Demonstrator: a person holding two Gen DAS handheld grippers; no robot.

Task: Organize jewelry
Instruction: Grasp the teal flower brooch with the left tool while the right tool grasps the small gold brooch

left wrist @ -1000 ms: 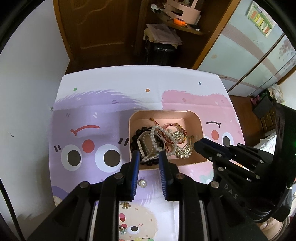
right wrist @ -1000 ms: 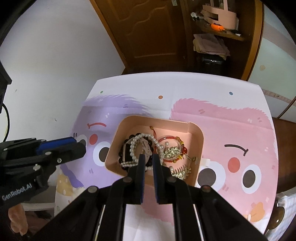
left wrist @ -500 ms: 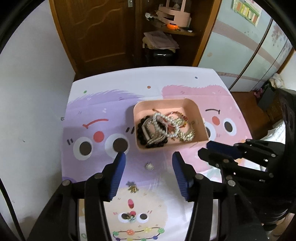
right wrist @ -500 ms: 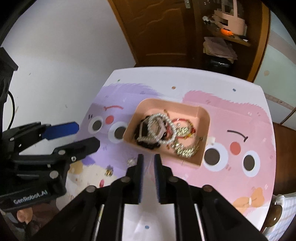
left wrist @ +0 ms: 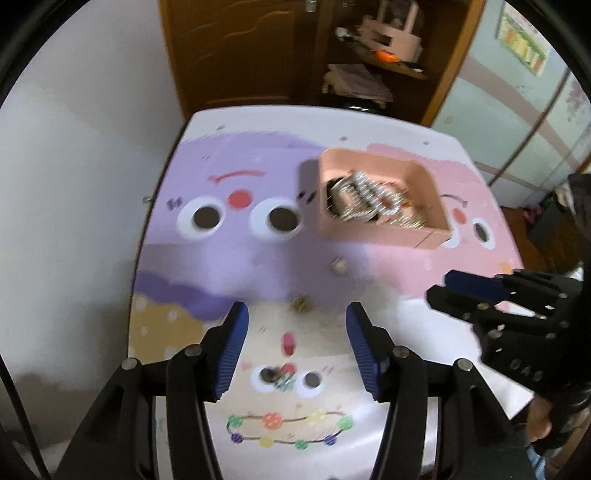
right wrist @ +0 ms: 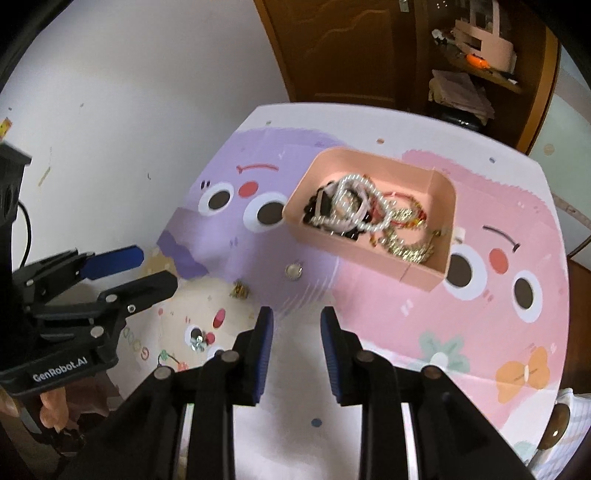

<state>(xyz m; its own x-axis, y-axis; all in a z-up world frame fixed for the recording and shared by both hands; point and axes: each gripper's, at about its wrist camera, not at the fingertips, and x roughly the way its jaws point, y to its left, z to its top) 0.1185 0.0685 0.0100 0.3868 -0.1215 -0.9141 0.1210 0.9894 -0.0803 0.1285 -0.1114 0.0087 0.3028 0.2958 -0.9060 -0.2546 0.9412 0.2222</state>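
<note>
A pink tray [left wrist: 384, 236] [right wrist: 413, 275] on the cartoon table mat holds a tangle of pearl, black-bead, red and gold jewelry [right wrist: 364, 214]. Three small pieces lie loose on the mat in front of it: a round silver piece [left wrist: 339, 266] [right wrist: 293, 272], a small gold piece [left wrist: 300, 303] [right wrist: 239, 290] and a sparkly piece [left wrist: 283, 380] [right wrist: 198, 343]. My left gripper [left wrist: 295, 332] [right wrist: 138, 271] is open and empty, above the near mat behind the gold piece. My right gripper [right wrist: 296, 325] [left wrist: 454, 286] is open and empty, near the front of the tray.
The mat [right wrist: 424, 332] covers a small table with a white wall on the left. Behind the table stand a brown door [left wrist: 236, 48] and a shelf with a pink organiser [left wrist: 391, 31]. A wardrobe [left wrist: 517, 92] stands at the right.
Both grippers have drawn back from the tray toward the near side of the table. The left gripper opened wide first; the right gripper has now opened too. The loose pieces have come into view.
</note>
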